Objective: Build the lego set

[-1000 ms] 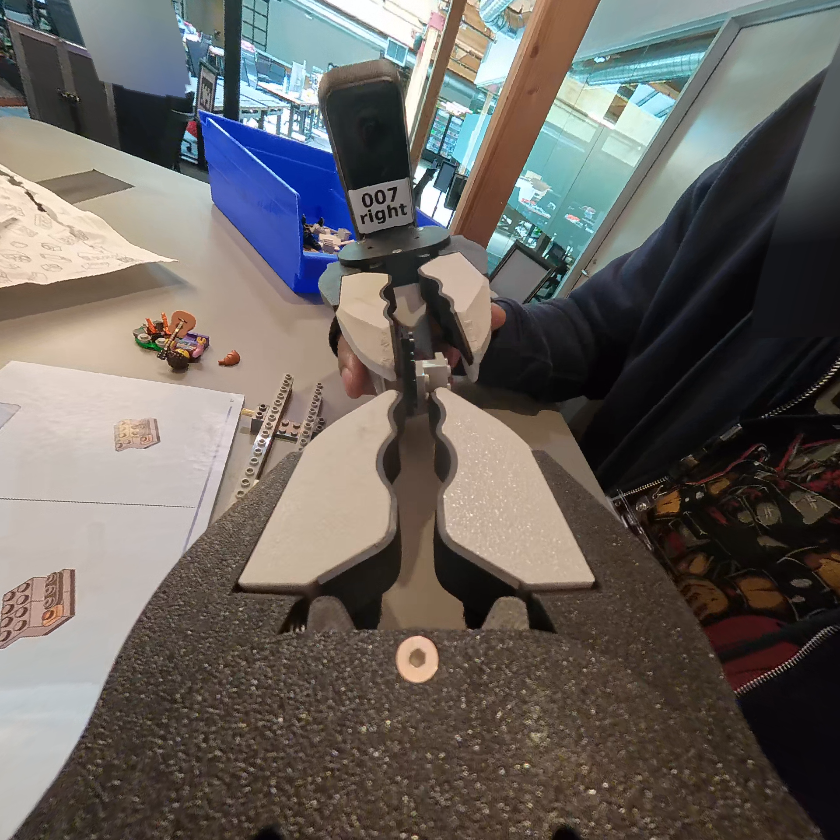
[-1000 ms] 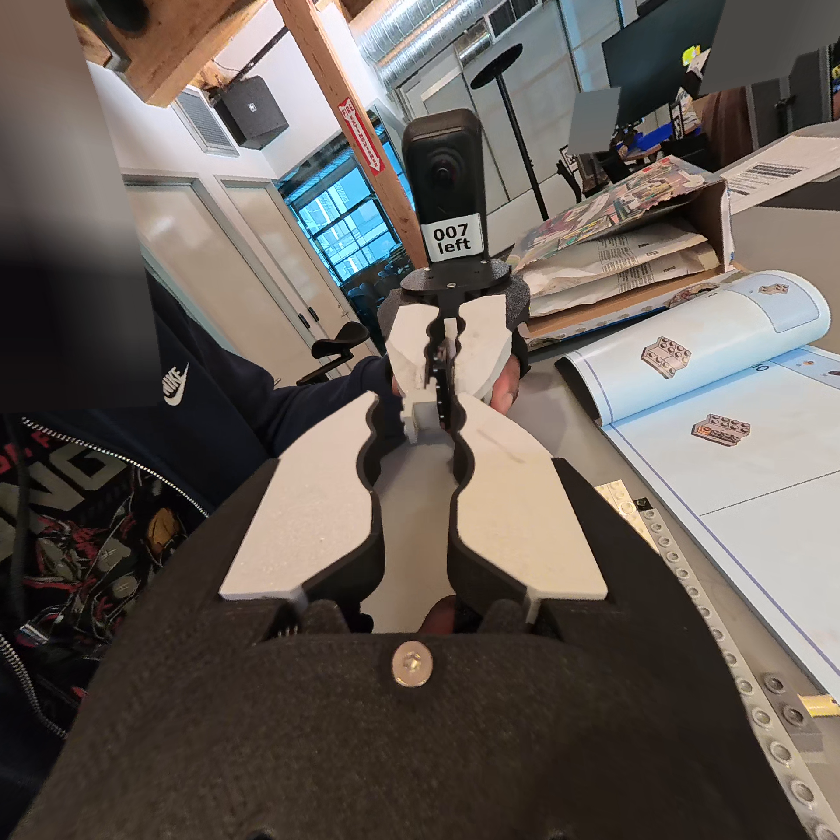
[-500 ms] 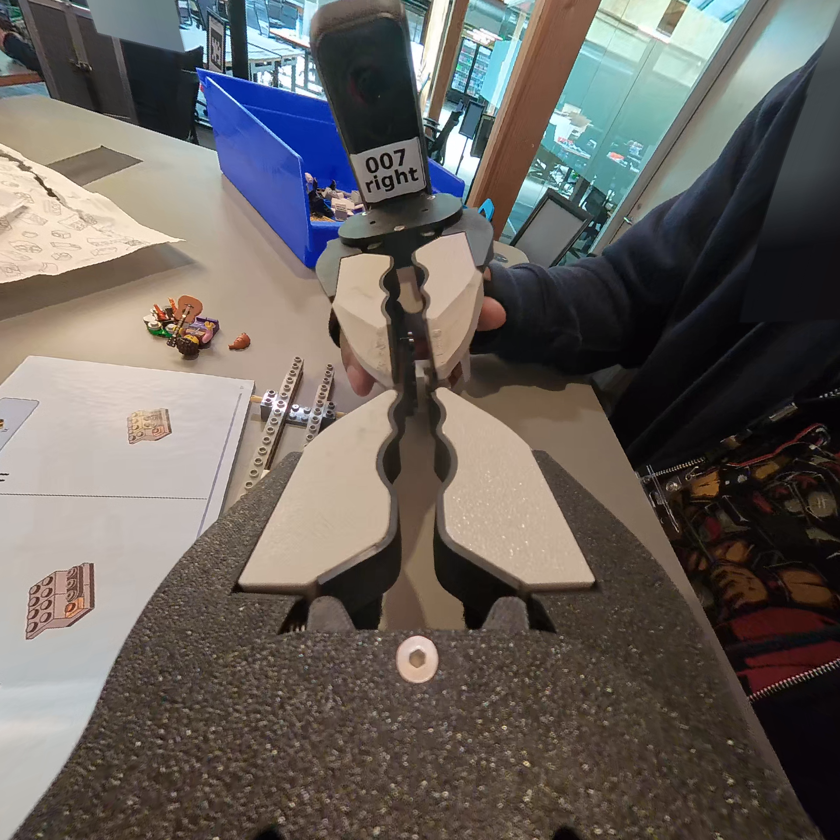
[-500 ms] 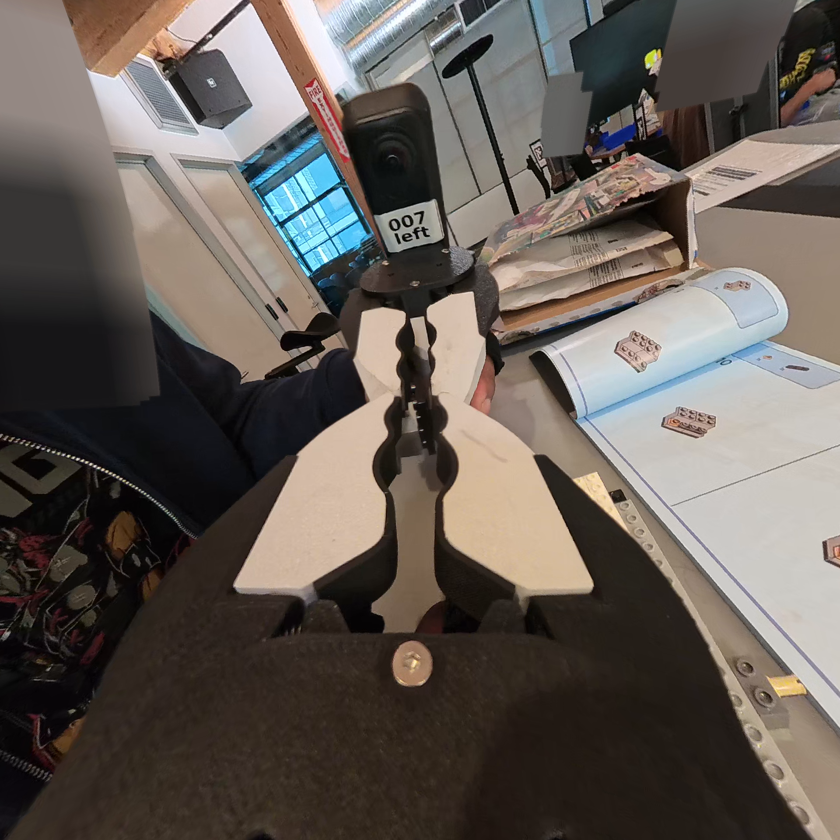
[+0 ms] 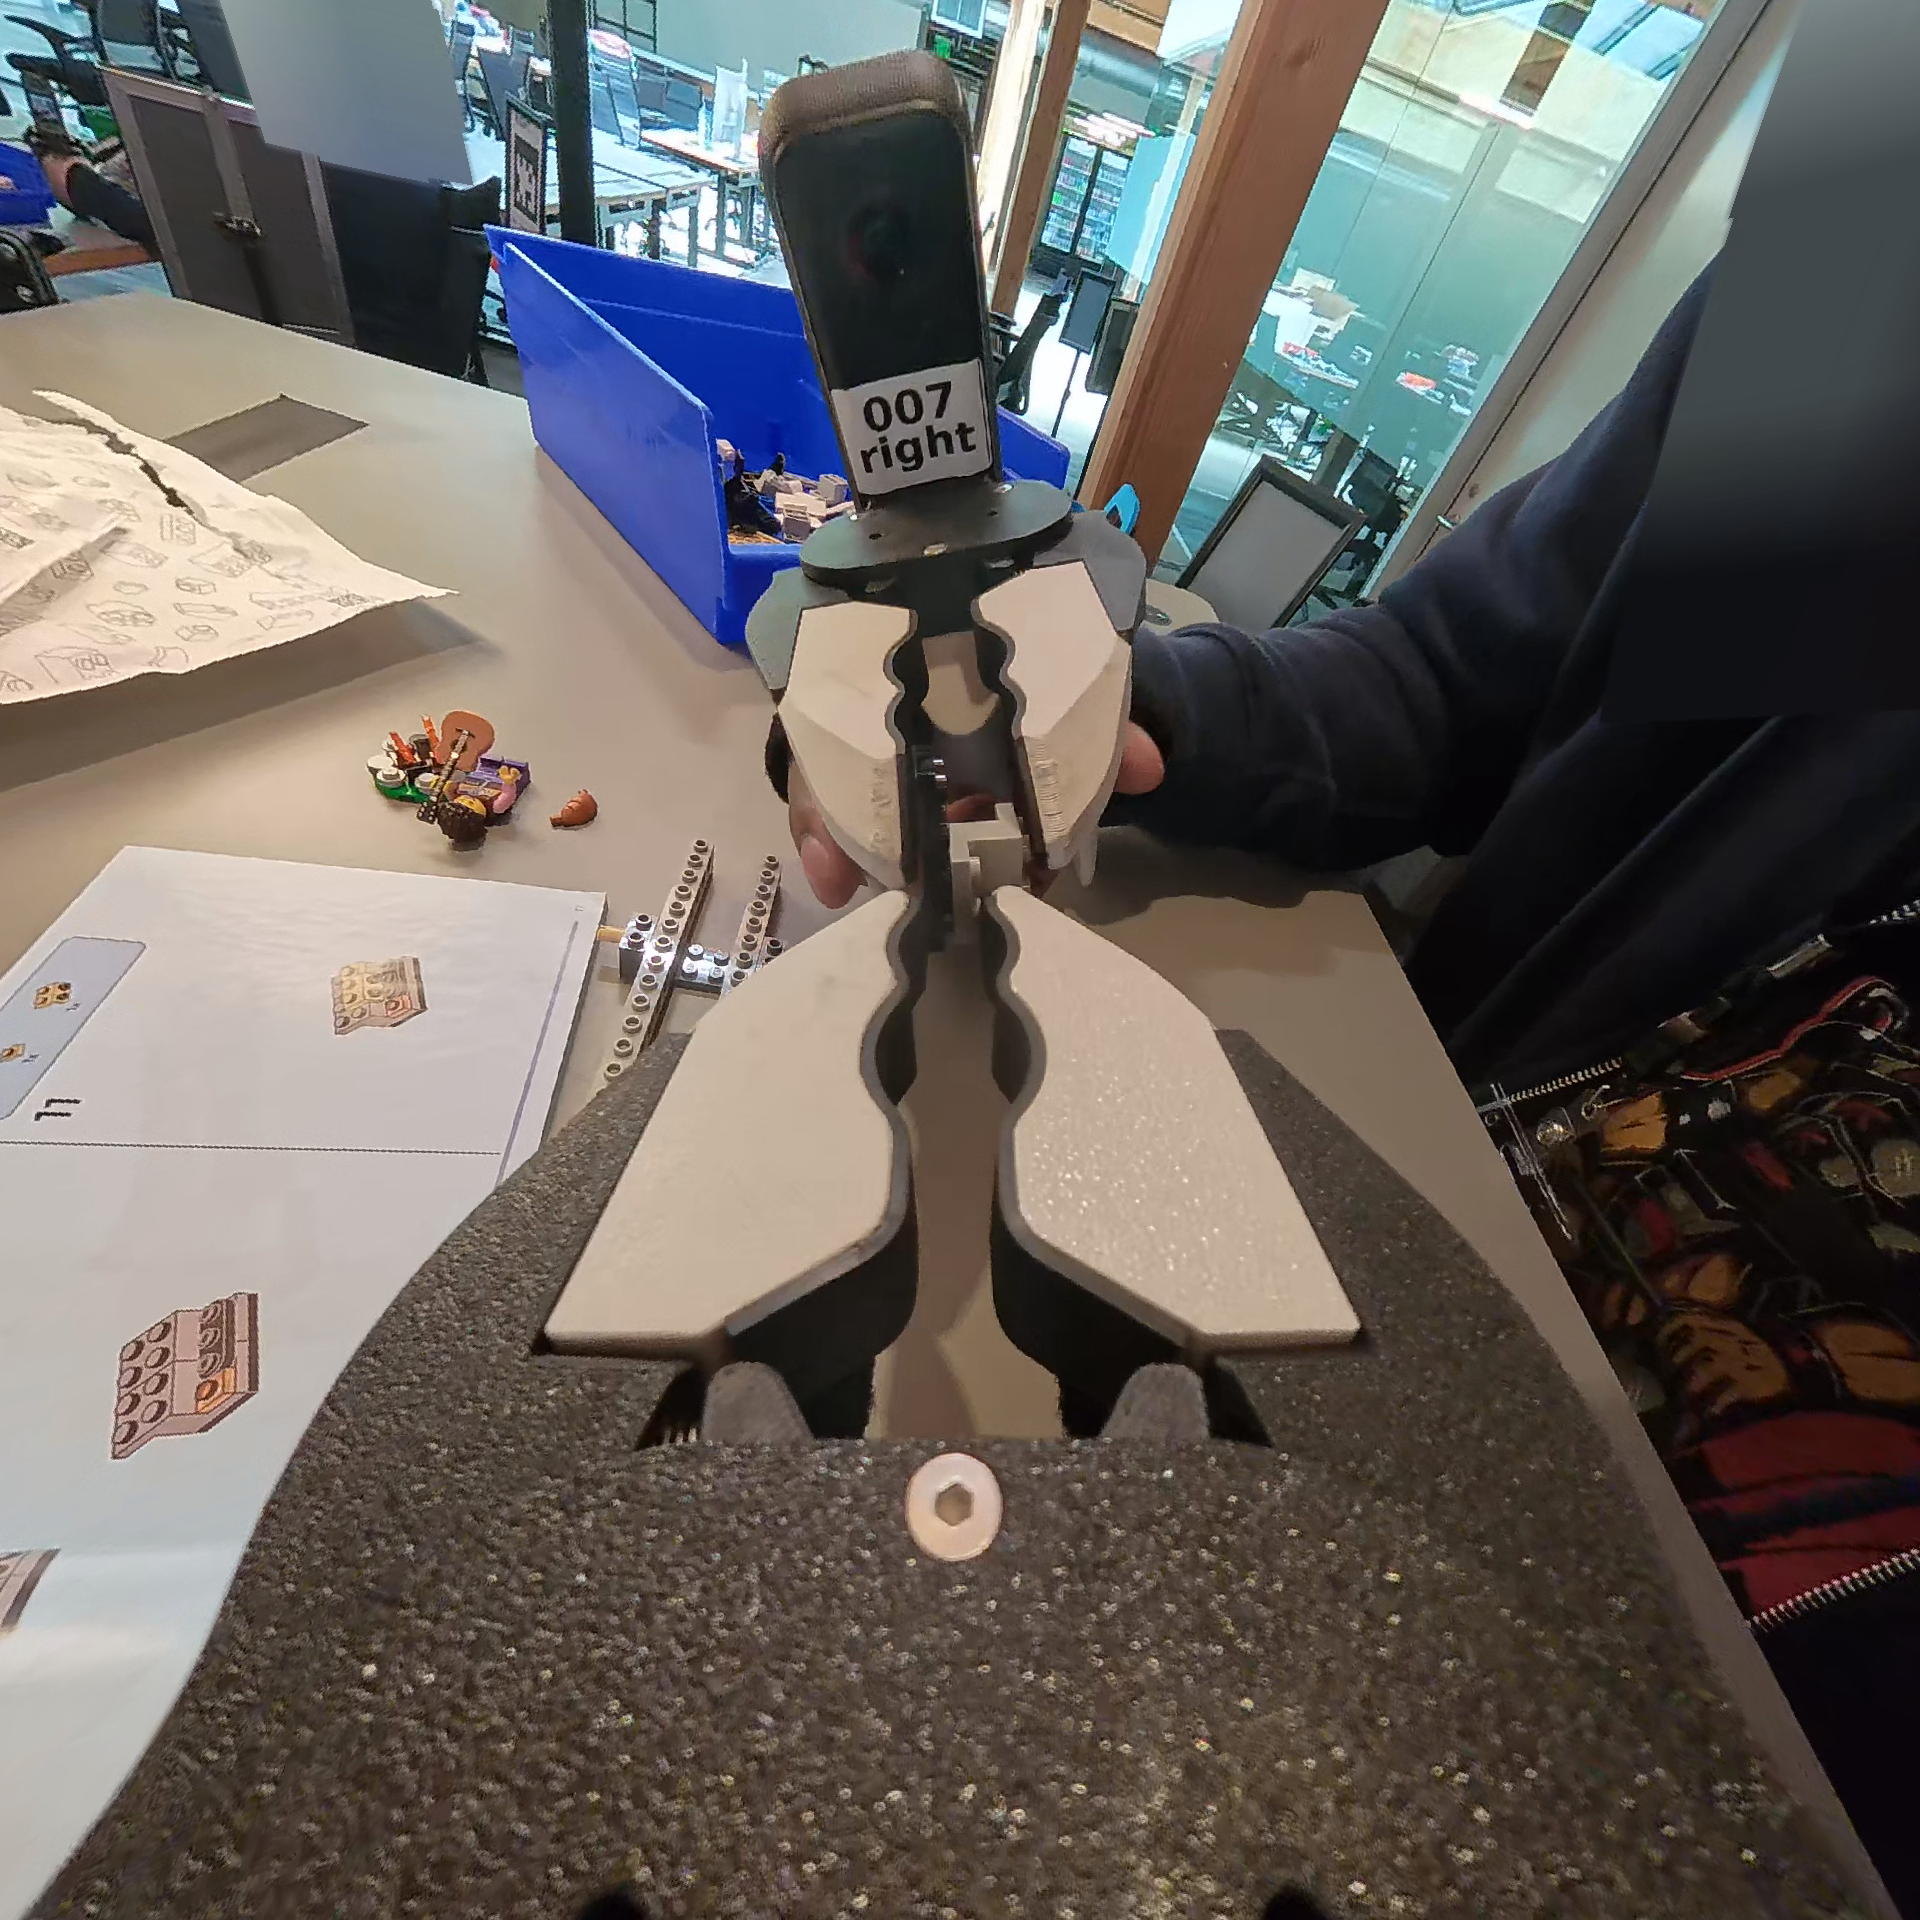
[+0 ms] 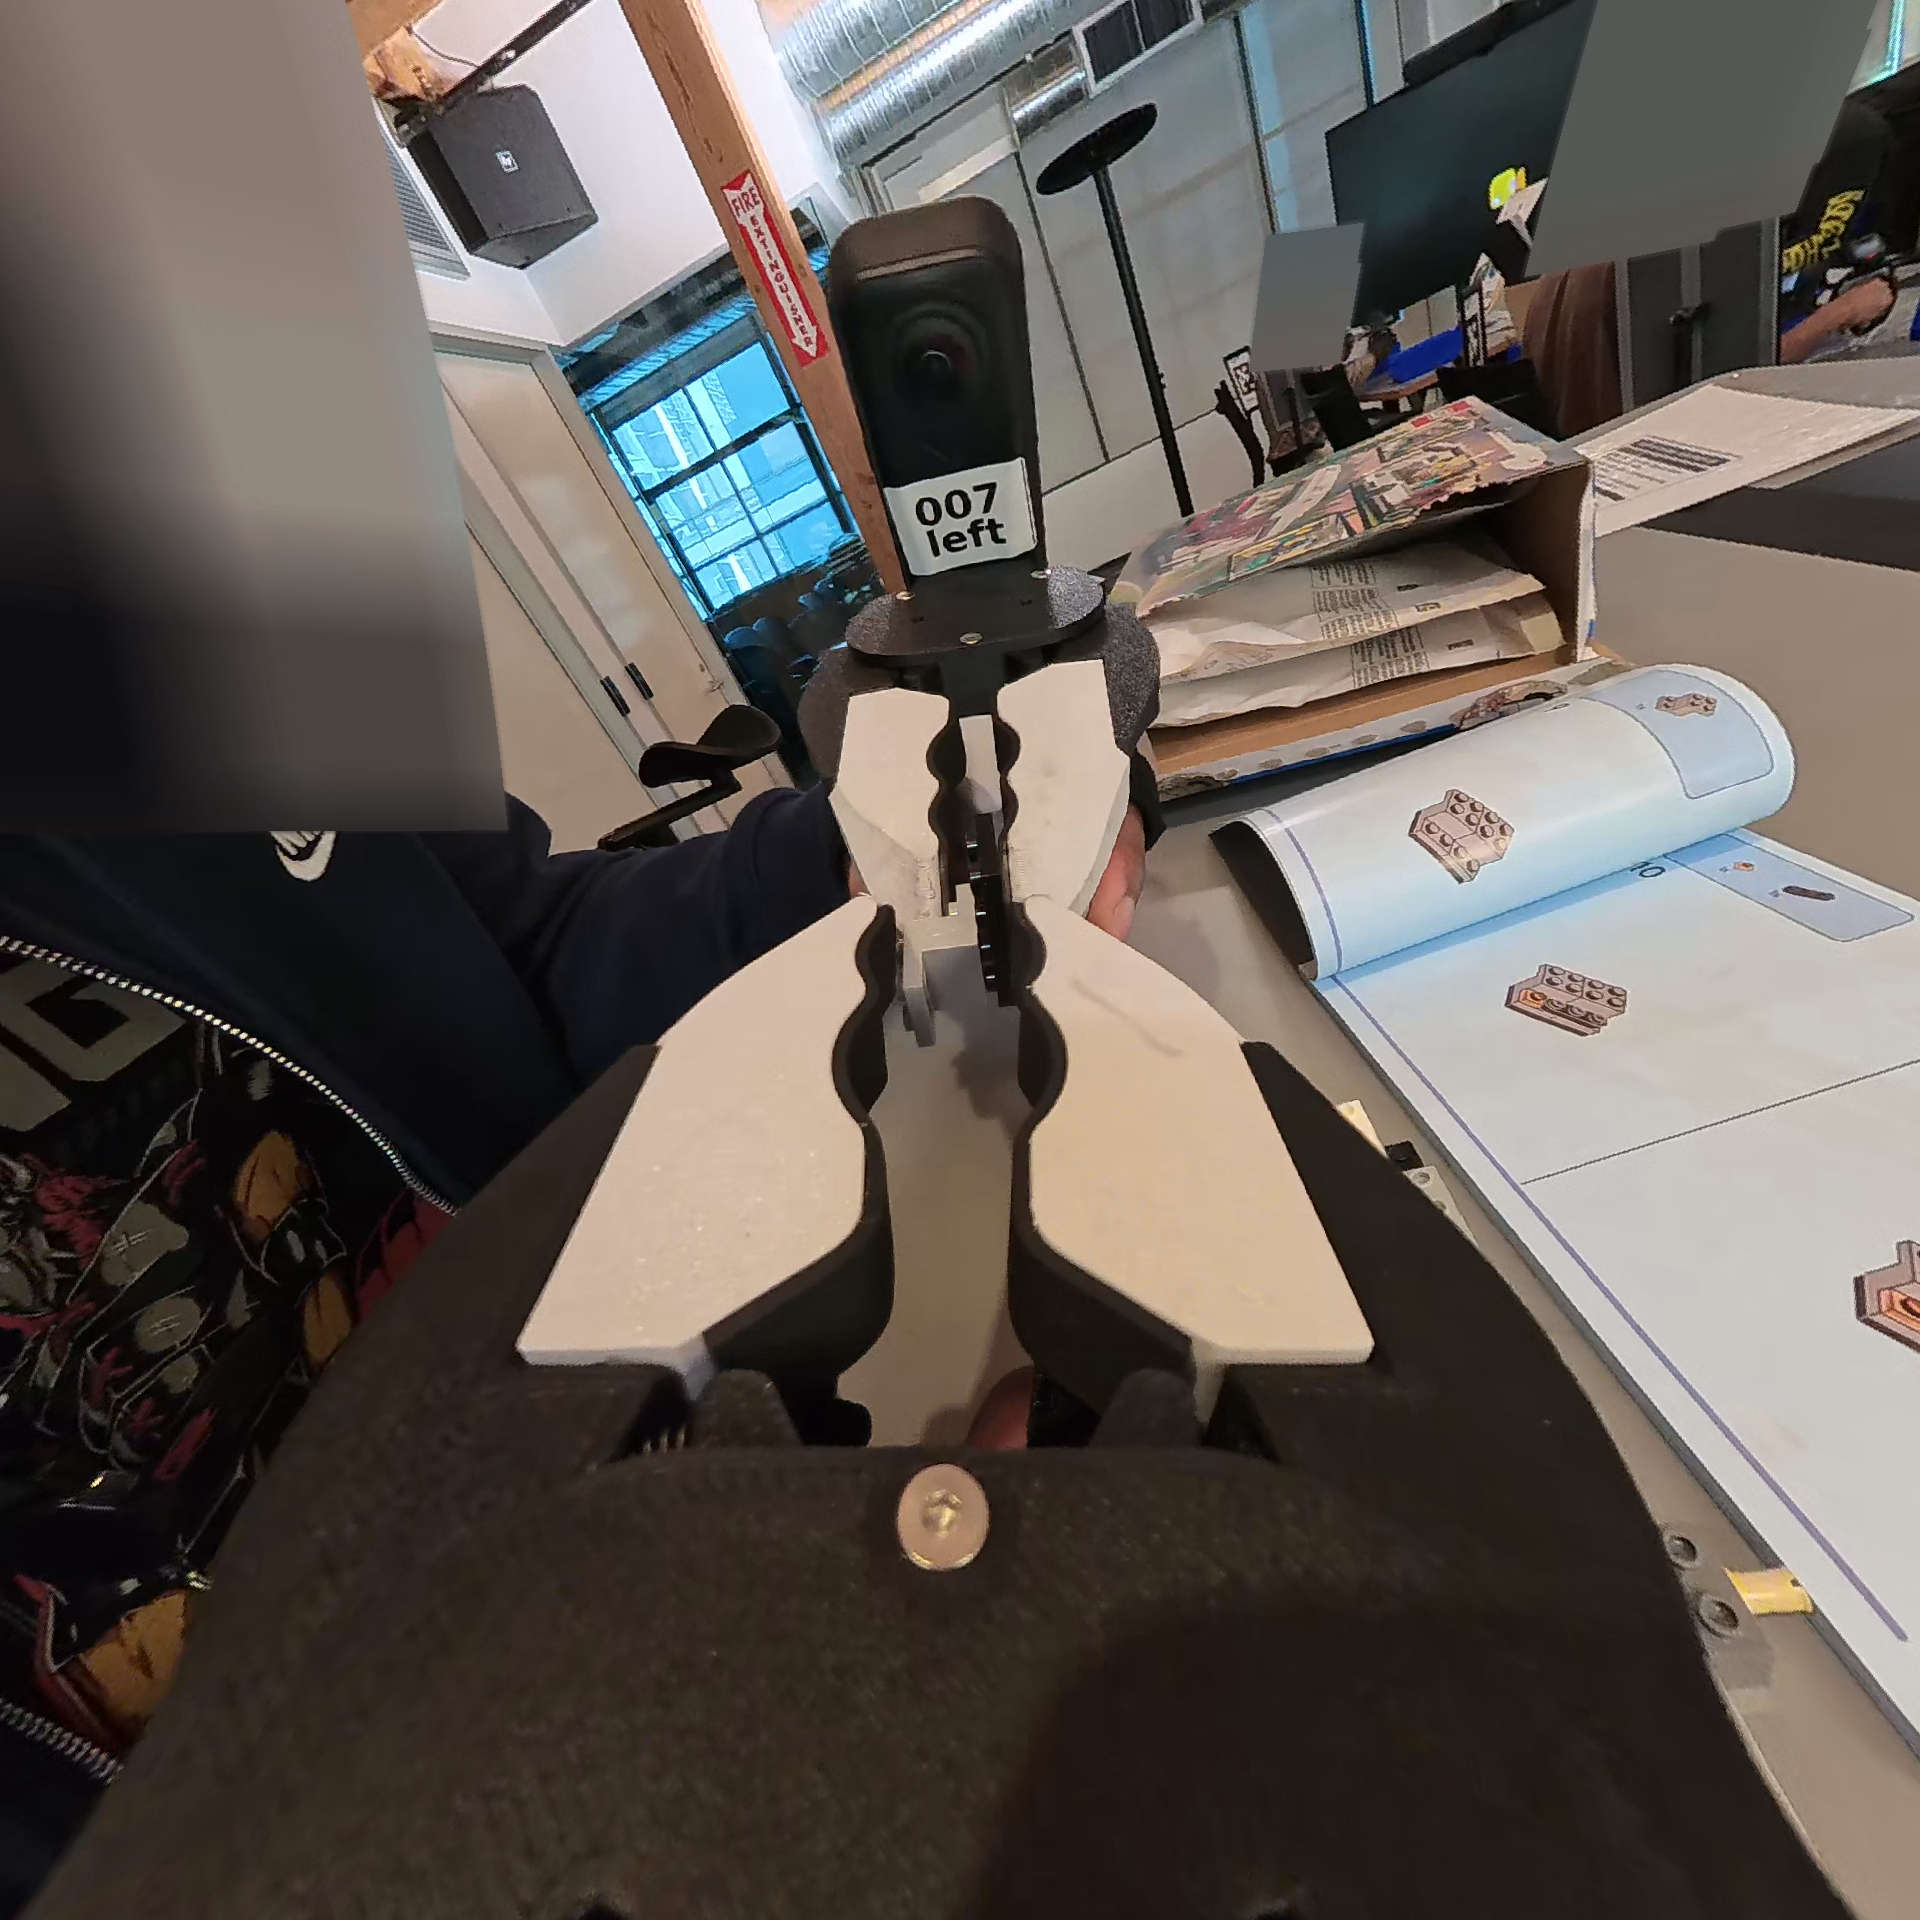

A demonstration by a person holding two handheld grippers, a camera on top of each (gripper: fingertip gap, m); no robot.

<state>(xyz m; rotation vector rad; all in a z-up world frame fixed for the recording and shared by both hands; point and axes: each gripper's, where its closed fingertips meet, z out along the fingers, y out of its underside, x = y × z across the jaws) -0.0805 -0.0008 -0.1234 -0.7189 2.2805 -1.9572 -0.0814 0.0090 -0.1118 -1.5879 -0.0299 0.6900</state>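
1. Above the grey table (image 5: 623, 665), the two grippers meet tip to tip, each held in a person's hand.
2. The left gripper (image 5: 948, 914) is clenched on a thin black plate (image 5: 928, 831), which stands on edge between its fingertips; the same plate shows in the right wrist view (image 6: 992, 935).
3. The right gripper (image 6: 951, 971) grips a small grey brick (image 6: 935, 977); one side of the brick lies against the left-hand pad and the black plate lies against the other, so brick and plate sit together between its fingertips.
4. From the left wrist view the grey brick (image 5: 987, 842) touches the side of the plate, just ahead of the left gripper's tips.
5. Below and to the left lie an open instruction booklet (image 5: 260, 1039) and long grey studded beams (image 5: 675, 935).
6. Farther back sit a small heap of coloured pieces (image 5: 447, 774), a blue bin (image 5: 623, 416) with loose parts and a crumpled paper sheet (image 5: 135, 551).
7. A cardboard box (image 6: 1455, 582) of papers stands behind the booklet in the right wrist view.
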